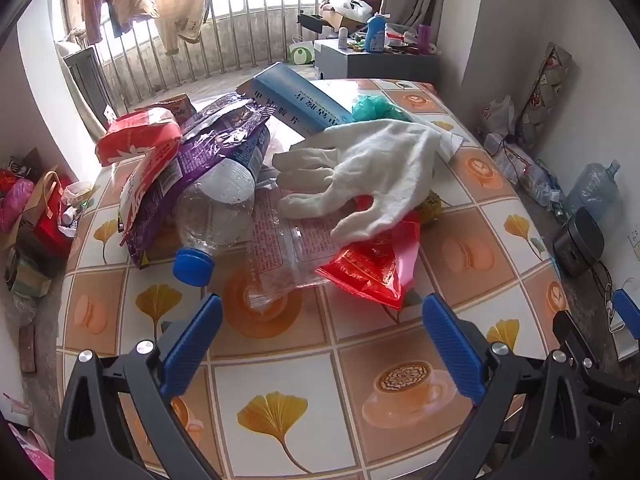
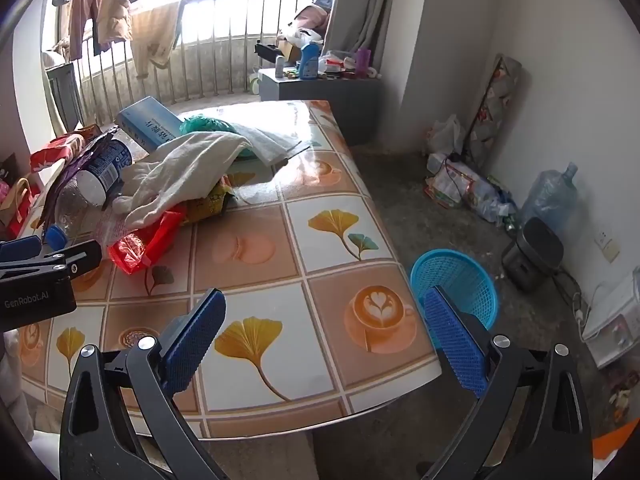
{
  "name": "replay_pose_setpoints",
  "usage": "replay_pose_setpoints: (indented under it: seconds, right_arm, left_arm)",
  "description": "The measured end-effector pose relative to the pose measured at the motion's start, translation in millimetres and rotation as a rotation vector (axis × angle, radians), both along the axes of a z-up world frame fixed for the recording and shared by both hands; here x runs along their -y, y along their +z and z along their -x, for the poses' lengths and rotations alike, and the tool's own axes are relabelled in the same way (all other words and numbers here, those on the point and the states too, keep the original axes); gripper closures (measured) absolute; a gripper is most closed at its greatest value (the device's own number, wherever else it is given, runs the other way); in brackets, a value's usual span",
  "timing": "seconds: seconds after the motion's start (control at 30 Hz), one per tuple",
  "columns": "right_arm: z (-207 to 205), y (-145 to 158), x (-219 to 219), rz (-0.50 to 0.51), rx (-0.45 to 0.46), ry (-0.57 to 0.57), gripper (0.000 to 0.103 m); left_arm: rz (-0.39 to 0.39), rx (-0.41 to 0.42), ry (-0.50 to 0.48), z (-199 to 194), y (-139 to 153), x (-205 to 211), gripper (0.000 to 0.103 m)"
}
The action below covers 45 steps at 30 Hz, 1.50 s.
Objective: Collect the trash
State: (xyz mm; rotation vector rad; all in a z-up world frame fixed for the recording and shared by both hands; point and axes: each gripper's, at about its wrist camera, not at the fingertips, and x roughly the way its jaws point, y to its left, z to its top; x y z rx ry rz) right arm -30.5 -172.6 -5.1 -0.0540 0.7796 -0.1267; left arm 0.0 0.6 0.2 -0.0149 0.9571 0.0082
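A: Biggest first. Table [image 2: 328, 236], tiled cloth with coffee cups and yellow leaves. Trash piled at its far left part.

B: Containers?

A: Blue mesh basket [image 2: 460, 284] on the floor just beside the table's right edge. What shows of its inside looks bare; the right gripper's finger hides part of it. Big water jug [image 2: 550, 196] by the wall, well apart; contents not readable.

B: The pile?

A: Blue box [image 1: 296, 98] at the back, tilted. White glove [image 1: 372, 168] draped over the heap, fingers toward the camera. Purple snack bag [image 1: 208, 152] and red-white bag [image 1: 140, 136] on the left. Clear bottle [image 1: 218, 208] on its side under the purple bag, blue cap [image 1: 193, 266] on and pointing at the camera; no liquid visible. Red wrapper [image 1: 372, 264] under the glove, a clear plastic sheet [image 1: 280, 248] beside it.

B: Grippers?

A: Left gripper [image 1: 322, 344] spread wide over bare cloth, near the pile, holding nothing. Right gripper [image 2: 324, 336] also wide apart, gripping nothing, above the table's near right corner.
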Motion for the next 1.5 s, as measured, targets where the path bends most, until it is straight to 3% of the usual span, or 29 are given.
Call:
replay_pose_setpoints:
  seconds: [0.07,0.2,0.4,0.9,1.5]
  right_arm:
    - [-3,-7,-2,0.005,-0.001,-0.008,0.008]
    - [0,5,8,0.014,-0.03,-0.006,0.008]
    - [3,9,12,0.029,-0.032,-0.023,0.008]
    - [10,20,31,0.051,-0.021,-0.091,0.008]
    - [6,19,42,0.041,-0.028,-0.108,0.008]
  left_arm:
    - [0.001,0.01,0.008,0,1,-2,0.006]
    - [-0.035,0.038,-0.002,6,6,5,0.006]
    - [-0.018,0.053,-0.012,7,9,3,0.006]
    - [0.005,0.055,-0.061,6,10,18,0.006]
    - [-0.005,0.061,-0.053,-5,12,23,0.006]
